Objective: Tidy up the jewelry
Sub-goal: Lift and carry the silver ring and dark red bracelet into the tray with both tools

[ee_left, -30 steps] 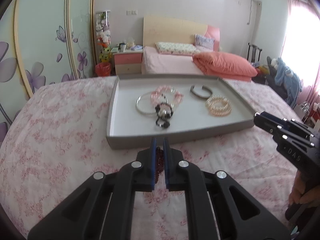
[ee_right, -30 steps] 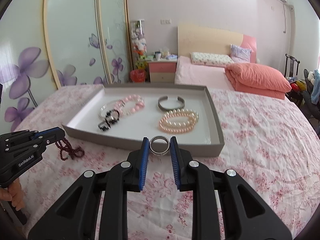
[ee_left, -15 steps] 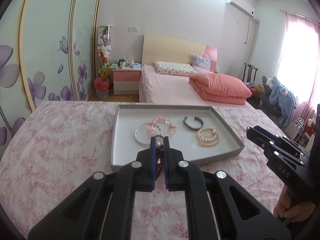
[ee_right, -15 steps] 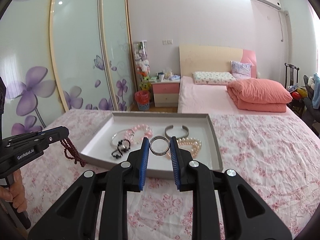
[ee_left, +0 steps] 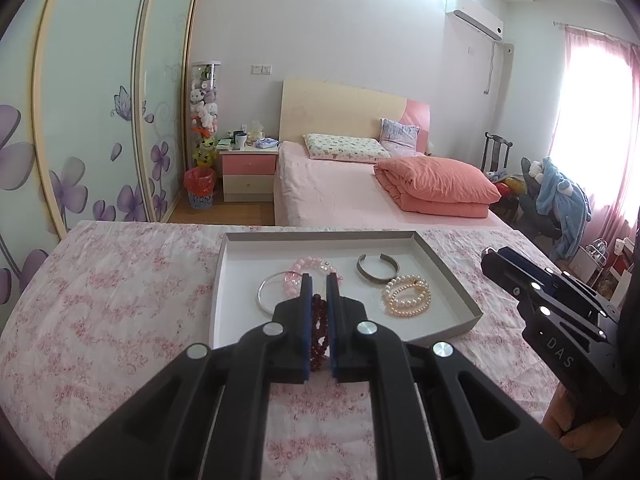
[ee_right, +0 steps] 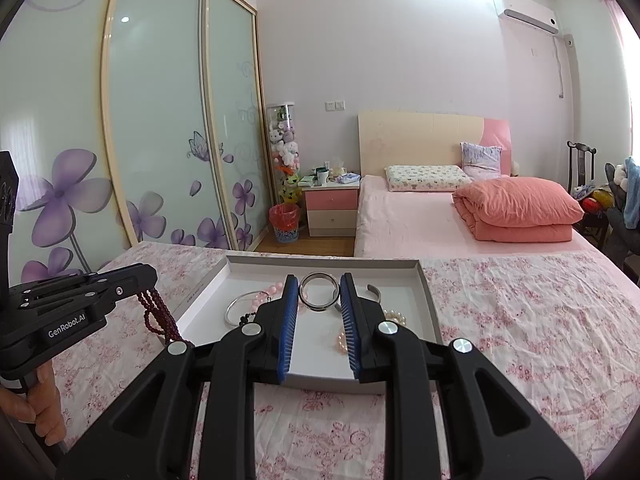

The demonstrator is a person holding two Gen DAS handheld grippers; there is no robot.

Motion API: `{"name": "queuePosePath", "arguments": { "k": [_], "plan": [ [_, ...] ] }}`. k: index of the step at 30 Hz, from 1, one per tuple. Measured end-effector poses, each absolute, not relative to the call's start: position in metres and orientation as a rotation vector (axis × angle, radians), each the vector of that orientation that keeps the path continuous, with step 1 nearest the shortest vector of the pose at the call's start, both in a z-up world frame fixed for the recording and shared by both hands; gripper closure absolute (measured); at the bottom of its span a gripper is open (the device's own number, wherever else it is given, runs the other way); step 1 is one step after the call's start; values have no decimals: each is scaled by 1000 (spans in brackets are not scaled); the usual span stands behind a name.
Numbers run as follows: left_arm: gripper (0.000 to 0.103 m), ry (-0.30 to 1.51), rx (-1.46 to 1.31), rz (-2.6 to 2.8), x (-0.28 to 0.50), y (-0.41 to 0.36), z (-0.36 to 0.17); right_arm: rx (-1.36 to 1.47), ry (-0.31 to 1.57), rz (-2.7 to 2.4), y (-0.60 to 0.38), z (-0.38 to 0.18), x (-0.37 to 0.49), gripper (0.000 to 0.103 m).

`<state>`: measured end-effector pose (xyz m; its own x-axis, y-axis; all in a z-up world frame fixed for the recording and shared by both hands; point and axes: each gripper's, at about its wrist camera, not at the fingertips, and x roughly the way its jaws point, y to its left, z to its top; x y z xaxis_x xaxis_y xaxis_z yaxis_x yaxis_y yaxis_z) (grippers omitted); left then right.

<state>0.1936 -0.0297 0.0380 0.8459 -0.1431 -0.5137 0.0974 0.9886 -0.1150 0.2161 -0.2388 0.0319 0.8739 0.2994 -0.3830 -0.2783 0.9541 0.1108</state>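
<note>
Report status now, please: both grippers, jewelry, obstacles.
Left gripper shut on dark red bead strand. Right gripper shut on silver metal ring. Grey tray ahead, unobstructed.

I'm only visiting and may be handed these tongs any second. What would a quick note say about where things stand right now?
Left tongs: shut on the dark red bead string, lifted off the bedspread.
Right tongs: shut on a silver ring-shaped bangle, held above the tray.
In tray: thin silver bangle, pink bead bracelet, grey cuff, pearl bracelet.
Left to do: set both held pieces into the tray.
</note>
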Motion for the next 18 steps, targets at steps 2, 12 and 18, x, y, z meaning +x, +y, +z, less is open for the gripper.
{"name": "queuePosePath", "arguments": {
  "k": [2, 12, 18],
  "plan": [
    [95, 550, -84, -127, 197, -31, 37, 51, 407, 300, -238, 32, 219, 80],
    [95, 544, -80, -124, 225, -33, 34, 63, 411, 276, -238, 28, 248, 80],
    [95, 556, -87, -126, 245, -30, 26, 90, 435, 273, -238, 21, 271, 80]
  ]
}}
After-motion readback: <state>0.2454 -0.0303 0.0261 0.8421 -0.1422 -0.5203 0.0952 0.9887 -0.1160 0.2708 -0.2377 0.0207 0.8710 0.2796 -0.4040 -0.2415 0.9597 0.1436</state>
